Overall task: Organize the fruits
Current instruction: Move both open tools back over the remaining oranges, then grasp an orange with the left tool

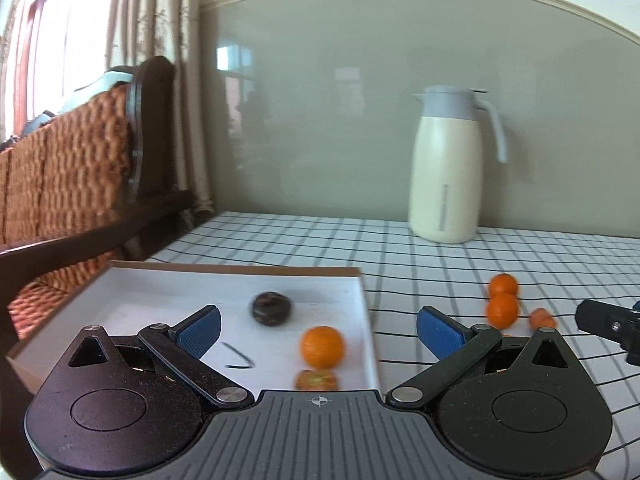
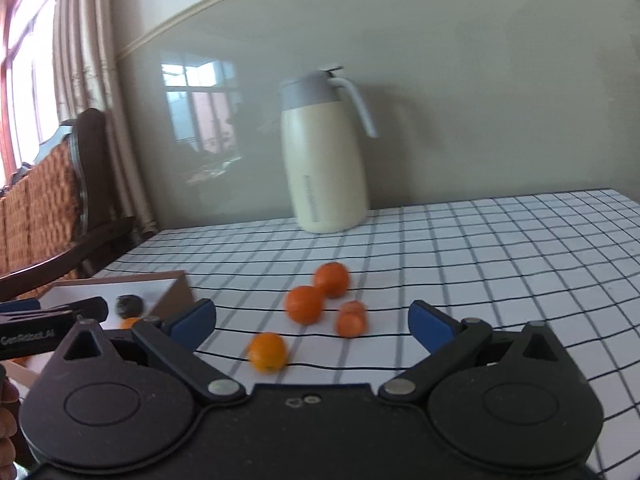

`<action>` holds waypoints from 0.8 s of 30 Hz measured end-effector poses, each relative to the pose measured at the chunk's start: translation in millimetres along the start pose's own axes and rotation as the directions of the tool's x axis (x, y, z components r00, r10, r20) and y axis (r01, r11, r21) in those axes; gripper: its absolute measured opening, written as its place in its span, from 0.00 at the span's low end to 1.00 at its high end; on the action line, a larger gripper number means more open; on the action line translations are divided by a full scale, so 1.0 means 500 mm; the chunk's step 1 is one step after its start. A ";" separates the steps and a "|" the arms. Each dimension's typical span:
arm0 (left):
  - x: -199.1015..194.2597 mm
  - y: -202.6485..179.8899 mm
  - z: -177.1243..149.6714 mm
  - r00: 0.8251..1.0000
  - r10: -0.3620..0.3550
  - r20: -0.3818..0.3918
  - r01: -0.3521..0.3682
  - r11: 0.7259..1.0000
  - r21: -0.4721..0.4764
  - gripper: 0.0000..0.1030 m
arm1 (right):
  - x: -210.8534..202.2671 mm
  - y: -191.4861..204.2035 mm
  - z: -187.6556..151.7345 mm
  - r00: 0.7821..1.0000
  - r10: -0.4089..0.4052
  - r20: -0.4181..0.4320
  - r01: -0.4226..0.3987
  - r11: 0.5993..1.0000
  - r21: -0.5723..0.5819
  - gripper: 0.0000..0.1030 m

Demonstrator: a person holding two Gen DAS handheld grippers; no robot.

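A shallow white box (image 1: 168,292) sits on the checked tablecloth at the left; it also shows in the right wrist view (image 2: 100,292). In it lie a dark round fruit (image 1: 271,308), an orange (image 1: 322,347) and another orange fruit (image 1: 317,380) near the front edge. My left gripper (image 1: 318,330) is open and empty, just above the box's front. Several oranges lie on the cloth to the right: two large (image 2: 305,304) (image 2: 331,279), one yellower (image 2: 267,352) and two small (image 2: 351,325). My right gripper (image 2: 312,326) is open and empty, just in front of them.
A cream thermos jug (image 2: 324,160) with a grey lid stands at the back by the wall. A wicker-backed wooden bench (image 1: 68,176) stands left of the table. A thin dark bent stick (image 1: 240,358) lies in the box.
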State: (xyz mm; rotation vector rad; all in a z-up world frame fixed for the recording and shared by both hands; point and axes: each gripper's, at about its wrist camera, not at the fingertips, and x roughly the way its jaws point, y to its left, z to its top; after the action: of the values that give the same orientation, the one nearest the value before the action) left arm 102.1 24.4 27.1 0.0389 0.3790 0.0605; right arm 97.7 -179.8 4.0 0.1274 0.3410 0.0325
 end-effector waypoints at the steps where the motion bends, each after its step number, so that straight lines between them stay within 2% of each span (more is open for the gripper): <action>1: 0.000 -0.007 -0.001 1.000 -0.009 -0.001 0.009 1.000 0.004 1.00 | 0.000 -0.006 0.000 1.000 -0.013 -0.003 0.013 1.000 0.004 0.94; 12: 0.006 -0.116 -0.020 0.992 -0.121 -0.021 0.122 0.991 0.055 1.00 | -0.004 -0.072 -0.002 0.994 -0.110 -0.013 0.111 0.993 0.030 0.94; 24: 0.025 -0.183 -0.032 0.987 -0.149 -0.055 0.153 0.985 0.078 1.00 | 0.008 -0.119 -0.004 0.985 -0.169 -0.041 0.171 0.983 0.059 0.94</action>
State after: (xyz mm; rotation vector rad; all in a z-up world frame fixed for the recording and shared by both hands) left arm 112.6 -65.5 3.0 0.0894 0.4320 -0.1038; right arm 101.4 -238.1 -6.8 0.1593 0.3883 -0.1454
